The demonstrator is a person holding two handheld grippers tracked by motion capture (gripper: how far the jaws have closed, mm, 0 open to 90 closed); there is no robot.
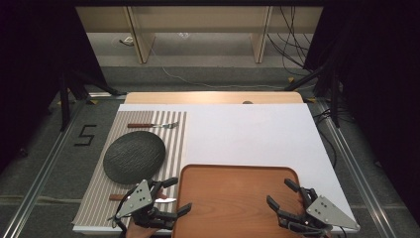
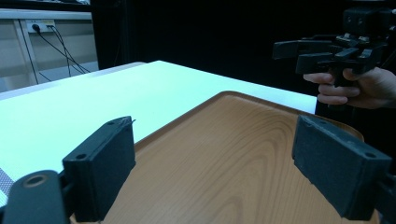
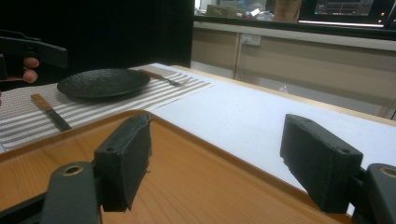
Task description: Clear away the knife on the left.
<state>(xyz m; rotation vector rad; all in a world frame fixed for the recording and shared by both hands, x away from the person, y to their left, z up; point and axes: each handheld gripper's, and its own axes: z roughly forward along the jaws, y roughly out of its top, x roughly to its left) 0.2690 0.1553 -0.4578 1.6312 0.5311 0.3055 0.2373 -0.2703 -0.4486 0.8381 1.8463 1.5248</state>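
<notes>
I have the wooden tray (image 1: 233,198) at the near edge of the table (image 1: 247,129), empty, with a gripper over each end. On the striped mat (image 1: 99,198) to its left sit the dark plate (image 1: 133,157), a fork (image 1: 153,125) beyond it and a knife (image 3: 50,112) nearer me. My left gripper (image 1: 171,198) and right gripper (image 1: 282,193) both stand wide open, holding nothing. I'd lower each squarely over the tray's rim and close both evenly, so it lifts level.

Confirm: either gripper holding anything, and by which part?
Nothing held. The left gripper and right gripper both hover open over the brown wooden tray, jaws empty.
</notes>
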